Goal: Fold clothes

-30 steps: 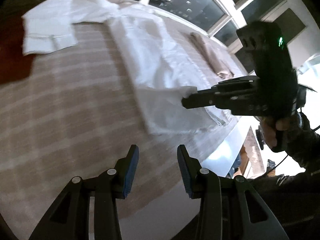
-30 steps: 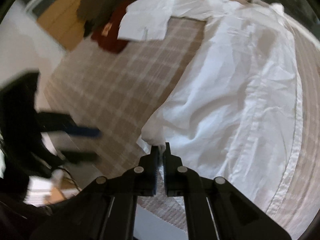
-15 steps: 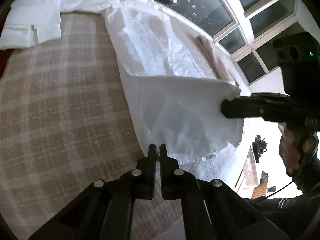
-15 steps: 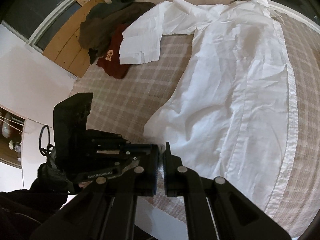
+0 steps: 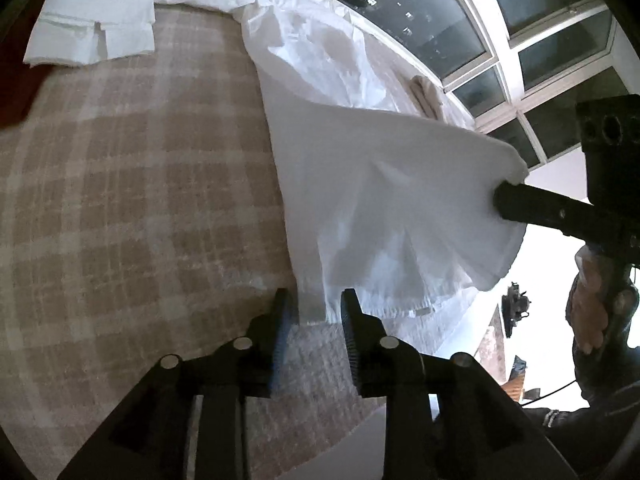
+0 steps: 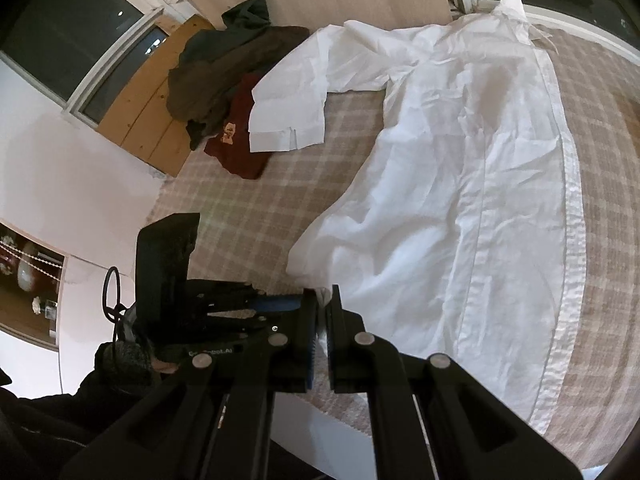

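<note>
A white long-sleeved shirt (image 6: 460,184) lies spread on a plaid bed cover (image 6: 256,208); it also shows in the left wrist view (image 5: 360,184). My right gripper (image 6: 322,304) is shut on the shirt's hem corner and holds it lifted above the bed; it shows from the side in the left wrist view (image 5: 508,200). My left gripper (image 5: 312,308) is open, its jaws on either side of the shirt's lower hem edge by the bed's near edge. It shows in the right wrist view (image 6: 276,304) just left of the right gripper.
A pile of dark clothes and a maroon shirt (image 6: 236,148) lies at the bed's far corner. A folded beige garment (image 5: 428,96) lies near the windows (image 5: 440,20). The bed's near edge (image 5: 352,432) runs just under the grippers.
My left gripper was open, then shut, and has opened again, now around the hem edge. My right gripper has lifted its shirt corner higher and to the right.
</note>
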### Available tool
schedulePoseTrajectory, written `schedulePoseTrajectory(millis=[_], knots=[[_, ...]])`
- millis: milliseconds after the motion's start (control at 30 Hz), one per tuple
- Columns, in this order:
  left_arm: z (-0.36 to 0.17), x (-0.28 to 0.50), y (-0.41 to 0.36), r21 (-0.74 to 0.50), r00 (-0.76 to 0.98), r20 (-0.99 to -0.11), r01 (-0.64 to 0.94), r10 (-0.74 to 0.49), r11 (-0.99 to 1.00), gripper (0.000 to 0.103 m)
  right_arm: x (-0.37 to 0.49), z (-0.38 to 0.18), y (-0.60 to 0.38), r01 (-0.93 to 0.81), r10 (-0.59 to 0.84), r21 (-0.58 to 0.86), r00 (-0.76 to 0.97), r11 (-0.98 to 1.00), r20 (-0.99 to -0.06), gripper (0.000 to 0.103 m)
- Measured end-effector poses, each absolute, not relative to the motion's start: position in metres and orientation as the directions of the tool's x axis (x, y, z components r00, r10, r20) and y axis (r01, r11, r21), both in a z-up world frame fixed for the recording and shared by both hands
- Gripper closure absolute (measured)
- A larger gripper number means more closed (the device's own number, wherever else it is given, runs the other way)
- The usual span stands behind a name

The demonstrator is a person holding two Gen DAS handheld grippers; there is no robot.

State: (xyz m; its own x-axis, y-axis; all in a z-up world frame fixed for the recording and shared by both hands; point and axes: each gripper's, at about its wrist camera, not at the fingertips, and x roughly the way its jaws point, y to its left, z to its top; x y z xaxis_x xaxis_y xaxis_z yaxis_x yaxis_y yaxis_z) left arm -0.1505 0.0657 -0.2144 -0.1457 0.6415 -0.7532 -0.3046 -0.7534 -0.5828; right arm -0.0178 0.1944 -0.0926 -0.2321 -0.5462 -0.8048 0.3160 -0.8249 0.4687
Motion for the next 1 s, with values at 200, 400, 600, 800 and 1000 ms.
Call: schedulePoseTrajectory(millis=[200,400,600,800,1000], knots=[[-0.21,-0.149,0.084,-0.534,-0.144,-0.763,-0.409,0.63,-0.74,0.096,-0.015,-0.091,0.198,0.304,-0.539,0.463,-0.252,-0.832,-0.804,0.099],[-0.187,-0.141,0.069,-0.558,-0.178,-0.71,-0.447,0.681,-0.699,0.096,-0.012,-0.08,0.205,0.295,-0.543,0.465,-0.296,-0.835,-0.786,0.099],[-0.196,-0.138,0.055,-0.54,-0.18,-0.738,-0.419,0.65,-0.73,0.096,-0.011,-0.088,0.199,0.29,-0.552,0.477,-0.299,-0.83,-0.778,0.099],[-0.21,-0.139,0.055,-0.555,-0.154,-0.746,-0.394,0.648,-0.733,0.096,-0.014,-0.132,0.177,0.279,-0.547,0.487,-0.204,-0.827,-0.812,0.099],[-0.215,-0.138,0.052,-0.561,-0.134,-0.751,-0.389,0.647,-0.731,0.095,-0.012,-0.177,0.145,0.315,-0.488,0.442,-0.083,-0.84,-0.869,0.095]])
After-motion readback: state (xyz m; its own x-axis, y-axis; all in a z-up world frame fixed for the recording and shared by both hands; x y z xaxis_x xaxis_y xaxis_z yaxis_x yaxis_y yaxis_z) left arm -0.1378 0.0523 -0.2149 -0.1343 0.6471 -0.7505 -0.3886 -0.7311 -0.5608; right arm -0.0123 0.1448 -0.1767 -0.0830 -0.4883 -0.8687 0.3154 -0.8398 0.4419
